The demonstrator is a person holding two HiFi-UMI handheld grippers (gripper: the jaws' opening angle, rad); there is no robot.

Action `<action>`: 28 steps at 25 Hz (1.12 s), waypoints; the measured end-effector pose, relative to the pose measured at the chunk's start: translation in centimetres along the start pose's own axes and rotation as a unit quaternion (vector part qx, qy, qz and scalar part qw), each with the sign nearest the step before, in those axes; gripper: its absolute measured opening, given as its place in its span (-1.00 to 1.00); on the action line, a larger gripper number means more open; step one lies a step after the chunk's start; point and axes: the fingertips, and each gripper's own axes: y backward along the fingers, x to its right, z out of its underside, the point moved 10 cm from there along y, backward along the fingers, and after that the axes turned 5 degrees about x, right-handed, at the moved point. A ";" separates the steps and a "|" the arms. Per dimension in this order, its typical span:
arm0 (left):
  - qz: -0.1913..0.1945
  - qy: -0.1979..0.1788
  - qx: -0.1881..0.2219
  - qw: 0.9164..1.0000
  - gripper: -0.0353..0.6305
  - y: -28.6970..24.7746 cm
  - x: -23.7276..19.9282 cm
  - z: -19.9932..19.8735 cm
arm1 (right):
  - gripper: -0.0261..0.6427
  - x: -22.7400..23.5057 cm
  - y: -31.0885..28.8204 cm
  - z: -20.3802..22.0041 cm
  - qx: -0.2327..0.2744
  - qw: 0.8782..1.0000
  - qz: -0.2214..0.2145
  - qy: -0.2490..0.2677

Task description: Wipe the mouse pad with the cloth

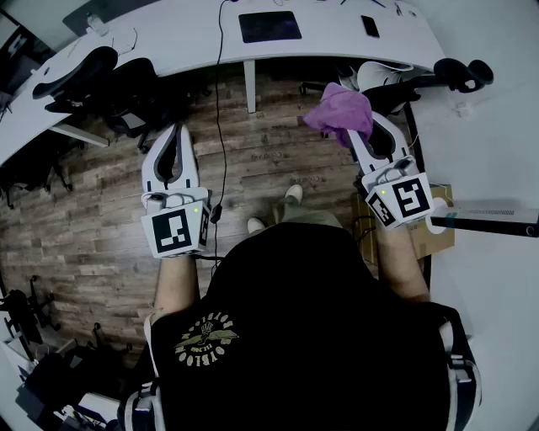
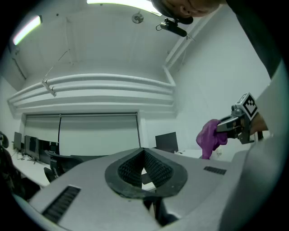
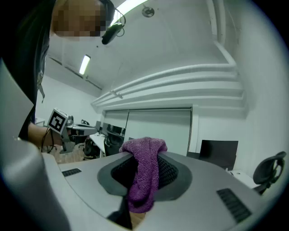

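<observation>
Well short of the mouse pad (image 1: pixel 269 26), over the wood floor (image 1: pixel 101 227), the person holds two tools at about the same level. The left tool (image 1: pixel 174 139) has its jaws together with nothing between them. The right tool (image 1: pixel 360 128) is clamped on the one purple cloth (image 1: pixel 337 109), which bunches above the jaws and hangs below them, clear of any surface.

Farther on, the single dark mouse pad lies flat on the curved white worktop (image 1: pixel 194 42), its long axis running along the worktop's edge. It sits ahead of the right tool and off to its left, roughly between the two tools' lines. The cloth-bearing right tool looks only slightly the nearer. One small dark phone-like item (image 1: pixel 369 25) lies near the pad's right end.
</observation>
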 end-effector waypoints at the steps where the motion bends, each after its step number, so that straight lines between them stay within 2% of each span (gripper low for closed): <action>1: 0.001 0.001 -0.003 1.000 -0.89 0.1 -0.1 0.1 | -0.67 -0.1 -0.1 0.1 -0.001 1.000 -0.001 -0.001; 7: -0.001 0.008 -0.016 1.000 -0.89 -0.1 -0.6 1.2 | -0.67 0.5 -0.9 0.4 0.002 1.000 0.001 -0.010; 12: 0.002 0.015 -0.059 0.998 -0.88 -1.5 -0.7 2.2 | -0.67 2.1 -1.8 1.5 -0.003 1.000 0.006 -0.024; 18: 0.017 0.008 -0.051 0.999 -0.89 -6.1 0.0 3.1 | -0.67 6.1 -3.8 3.8 -0.010 0.999 0.024 -0.040; 28: 0.014 0.013 -0.057 0.998 -0.89 -14.4 -0.6 3.8 | -0.67 13.8 -9.6 5.1 -0.006 0.998 0.037 -0.047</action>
